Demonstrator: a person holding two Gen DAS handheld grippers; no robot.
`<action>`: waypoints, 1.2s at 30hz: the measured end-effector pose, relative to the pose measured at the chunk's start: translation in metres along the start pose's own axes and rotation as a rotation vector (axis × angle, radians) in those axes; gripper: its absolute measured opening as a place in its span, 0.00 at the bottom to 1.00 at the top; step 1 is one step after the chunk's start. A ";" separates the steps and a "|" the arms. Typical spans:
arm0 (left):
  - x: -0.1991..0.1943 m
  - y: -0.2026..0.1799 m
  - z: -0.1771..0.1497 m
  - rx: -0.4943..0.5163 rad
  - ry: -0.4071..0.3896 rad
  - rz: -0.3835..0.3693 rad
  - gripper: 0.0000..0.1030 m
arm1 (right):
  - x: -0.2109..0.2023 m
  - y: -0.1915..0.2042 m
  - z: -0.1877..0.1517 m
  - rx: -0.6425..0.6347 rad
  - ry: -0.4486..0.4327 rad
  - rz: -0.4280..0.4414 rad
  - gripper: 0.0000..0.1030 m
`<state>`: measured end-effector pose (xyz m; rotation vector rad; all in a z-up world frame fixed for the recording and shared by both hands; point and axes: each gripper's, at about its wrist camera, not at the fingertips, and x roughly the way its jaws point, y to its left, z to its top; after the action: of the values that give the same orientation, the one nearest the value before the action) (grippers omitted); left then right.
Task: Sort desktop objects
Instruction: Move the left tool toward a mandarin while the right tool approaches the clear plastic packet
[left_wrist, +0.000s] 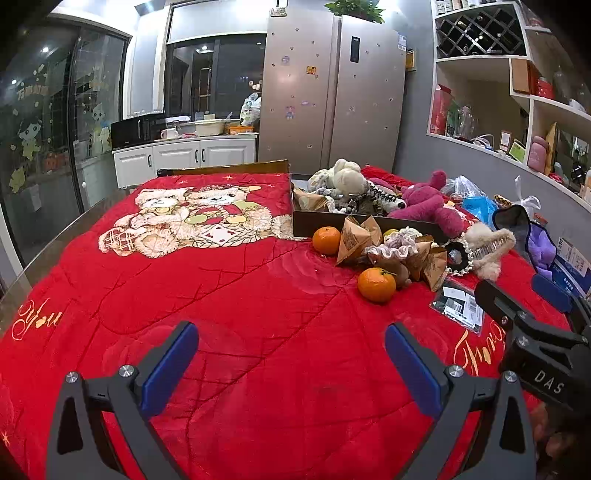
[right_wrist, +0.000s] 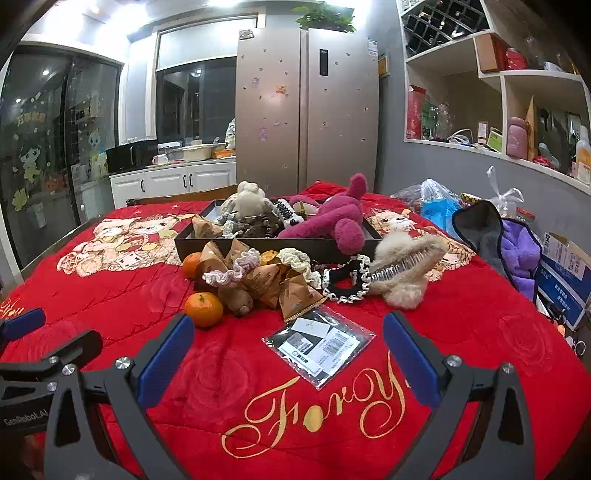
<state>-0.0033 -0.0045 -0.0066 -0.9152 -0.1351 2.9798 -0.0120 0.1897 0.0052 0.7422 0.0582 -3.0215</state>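
A pile of small things lies on the red blanket (right_wrist: 461, 332): two oranges (right_wrist: 204, 309) (left_wrist: 326, 240), brown paper packets (right_wrist: 297, 295), frilly scrunchies (right_wrist: 229, 273), a furry hair claw (right_wrist: 406, 266) and a flat clear-wrapped packet (right_wrist: 319, 345). Behind the pile a dark tray (right_wrist: 258, 245) holds a pink plush toy (right_wrist: 336, 218), a cream plush (right_wrist: 251, 201) and hair clips. My right gripper (right_wrist: 288, 358) is open, hovering just short of the flat packet. My left gripper (left_wrist: 291, 363) is open over bare blanket, left of the near orange (left_wrist: 376, 284). The right gripper (left_wrist: 524, 299) also shows at the left wrist view's right edge.
At the right edge lie a grey and purple cloth (right_wrist: 513, 251), blue-and-white boxes (right_wrist: 565, 273) and plastic bags (right_wrist: 439, 206). A wooden chair back (left_wrist: 229, 169) stands at the far side. A fridge (right_wrist: 306, 107), kitchen counter and wall shelves stand behind.
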 end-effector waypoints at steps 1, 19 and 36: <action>0.000 0.001 0.000 -0.006 -0.002 0.001 1.00 | 0.000 0.001 0.000 -0.003 0.001 -0.001 1.00; 0.001 -0.001 -0.001 0.005 -0.003 -0.023 1.00 | 0.018 -0.003 -0.003 0.030 0.112 -0.007 1.00; 0.015 -0.033 0.022 0.095 0.042 -0.186 1.00 | 0.013 -0.063 0.015 0.125 0.088 0.040 1.00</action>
<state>-0.0280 0.0275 0.0060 -0.9000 -0.0734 2.7693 -0.0330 0.2519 0.0142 0.8740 -0.1427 -2.9754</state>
